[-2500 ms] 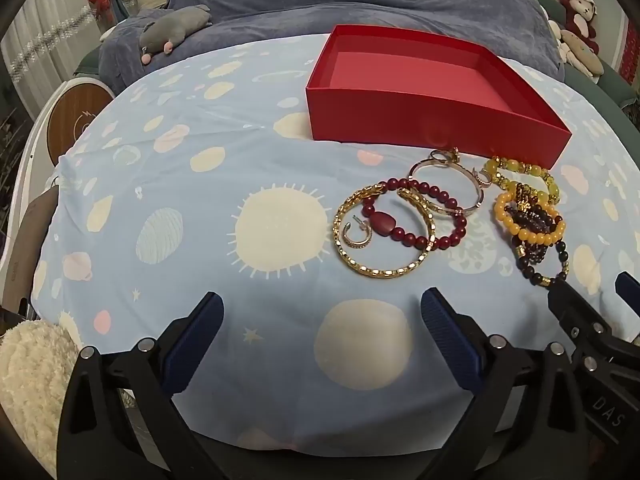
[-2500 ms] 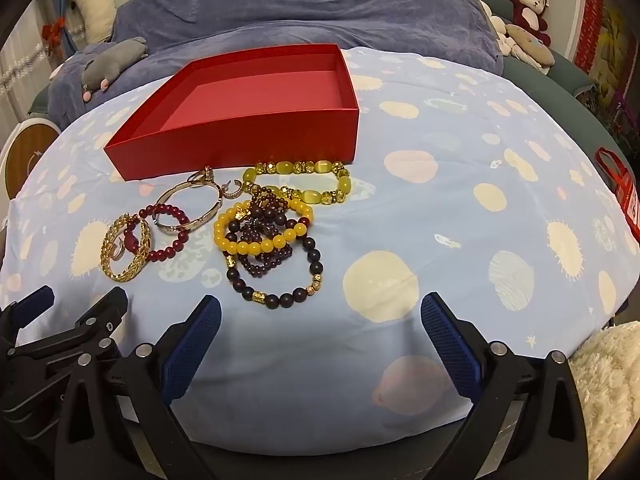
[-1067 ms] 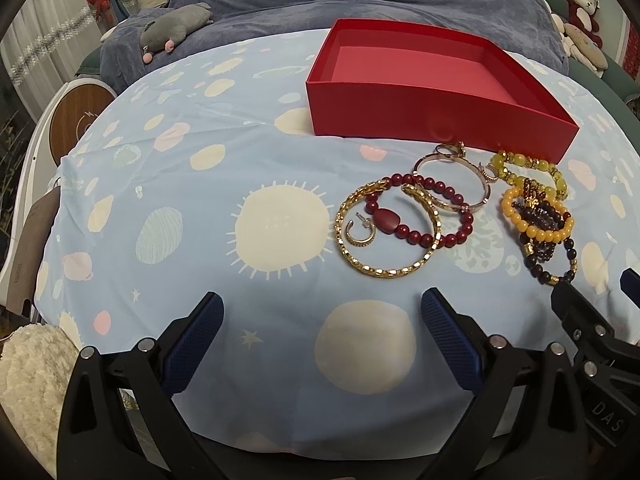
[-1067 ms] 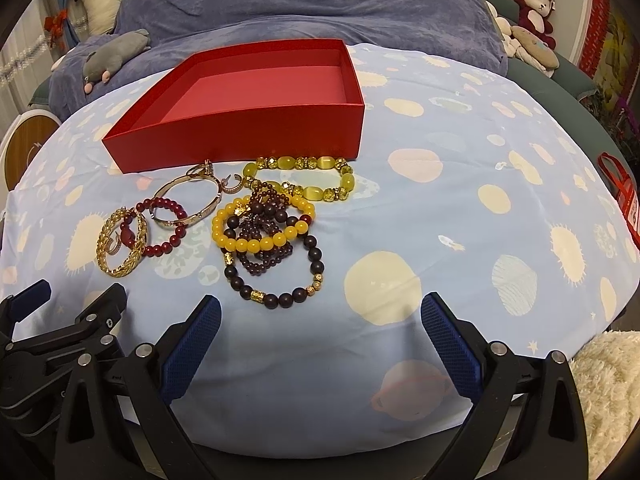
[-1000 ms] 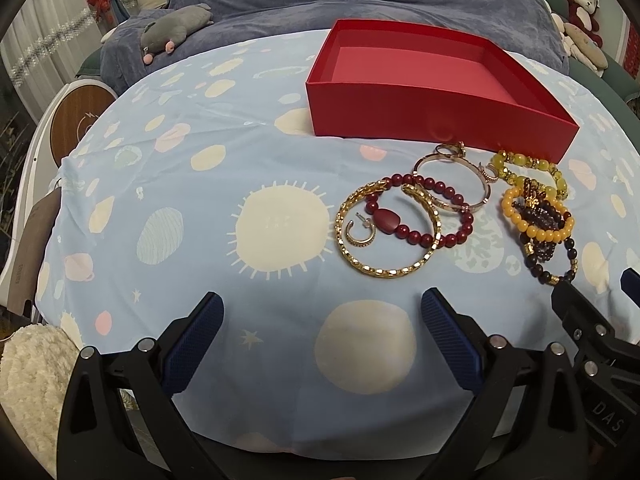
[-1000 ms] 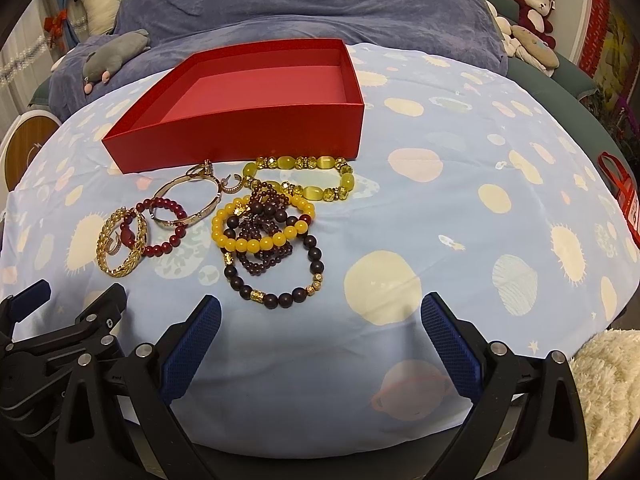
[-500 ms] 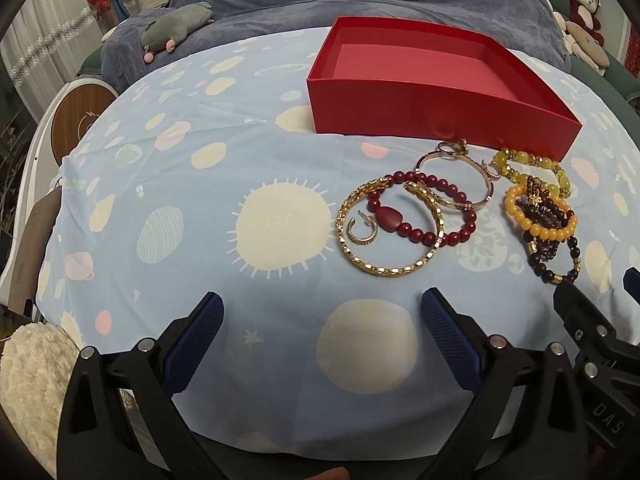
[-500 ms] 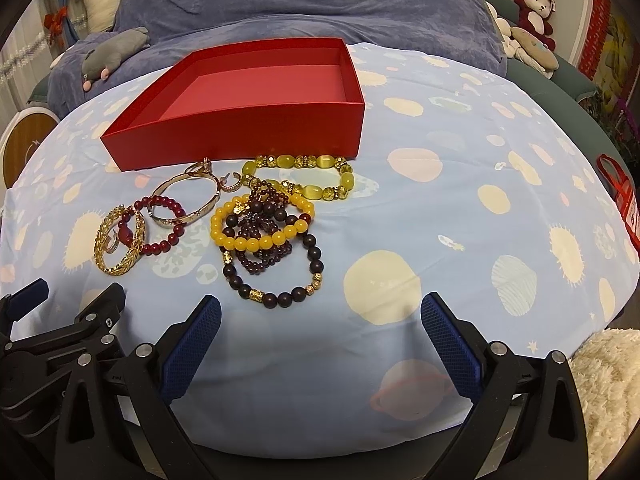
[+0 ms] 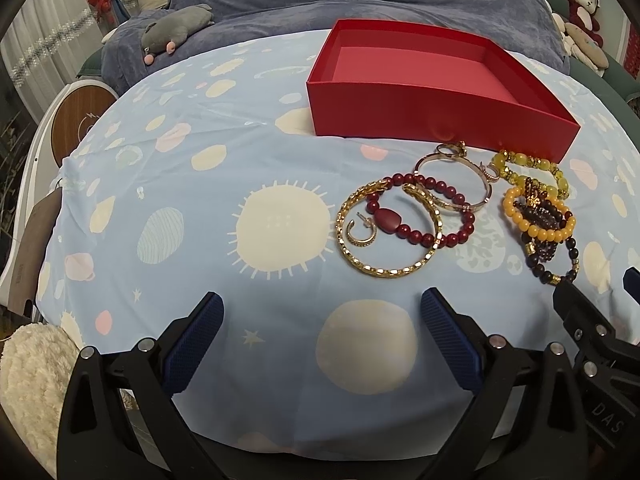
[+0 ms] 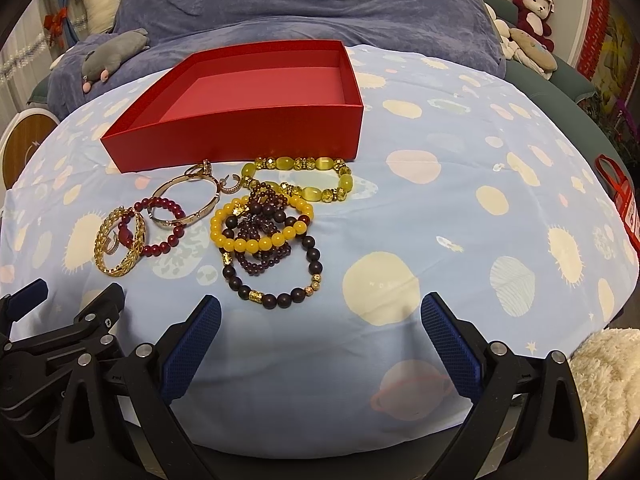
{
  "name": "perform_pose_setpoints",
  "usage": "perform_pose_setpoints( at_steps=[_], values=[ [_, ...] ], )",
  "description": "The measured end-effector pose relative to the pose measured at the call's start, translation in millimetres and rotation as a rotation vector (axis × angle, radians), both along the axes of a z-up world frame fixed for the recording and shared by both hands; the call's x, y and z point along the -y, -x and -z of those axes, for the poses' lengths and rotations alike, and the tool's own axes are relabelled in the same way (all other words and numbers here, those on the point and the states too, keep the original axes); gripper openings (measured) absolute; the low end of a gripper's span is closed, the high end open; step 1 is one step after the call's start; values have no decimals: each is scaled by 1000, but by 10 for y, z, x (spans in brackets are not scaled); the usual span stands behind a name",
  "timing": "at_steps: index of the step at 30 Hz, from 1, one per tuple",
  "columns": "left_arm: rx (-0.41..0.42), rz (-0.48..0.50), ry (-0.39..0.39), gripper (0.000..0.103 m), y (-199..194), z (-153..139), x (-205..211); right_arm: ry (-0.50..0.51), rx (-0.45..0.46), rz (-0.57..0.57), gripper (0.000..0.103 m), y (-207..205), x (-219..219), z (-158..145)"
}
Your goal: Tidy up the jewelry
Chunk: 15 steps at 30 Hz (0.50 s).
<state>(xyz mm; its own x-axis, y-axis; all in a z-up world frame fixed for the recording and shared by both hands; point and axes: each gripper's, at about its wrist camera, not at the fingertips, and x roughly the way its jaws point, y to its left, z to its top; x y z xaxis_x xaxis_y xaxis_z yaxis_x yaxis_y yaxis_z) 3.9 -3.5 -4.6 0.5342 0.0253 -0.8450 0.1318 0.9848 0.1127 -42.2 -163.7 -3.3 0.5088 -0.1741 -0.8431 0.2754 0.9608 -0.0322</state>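
An empty red box (image 9: pixel 424 120) (image 10: pixel 248 140) stands on the blue patterned cloth. In front of it lies a cluster of jewelry: a gold chain bangle (image 9: pixel 384 270) (image 10: pixel 118 268), a dark red bead bracelet (image 9: pixel 416 234) (image 10: pixel 160 246), a thin rose-gold bangle (image 9: pixel 452 206) (image 10: pixel 176 222), a yellow-green stone bracelet (image 10: pixel 304 194), an amber bead bracelet (image 10: pixel 248 245), a dark bead bracelet (image 10: pixel 280 300). A small gold hoop earring (image 9: pixel 360 236) rests inside the chain bangle. My left gripper (image 9: pixel 320 340) and right gripper (image 10: pixel 320 336) hover open near the cloth's front edge, holding nothing.
A grey plush mouse (image 9: pixel 176 32) lies on the blue blanket behind the table. Plush toys (image 10: pixel 532 12) sit at the far right. A round wooden stool (image 9: pixel 80 114) stands to the left. Fluffy cream fabric (image 10: pixel 604 380) is at the front corner.
Both grippers have shifted slightly; the box and jewelry sit a little lower and closer in view. Nothing on the cloth has moved.
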Motion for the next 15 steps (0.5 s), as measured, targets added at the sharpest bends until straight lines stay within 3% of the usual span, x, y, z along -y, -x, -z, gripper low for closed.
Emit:
perform_pose_setpoints(
  at_steps=[15],
  values=[
    [-7, 2, 5, 94, -19, 19, 0, 4, -1, 1, 96, -1, 7, 0]
  ],
)
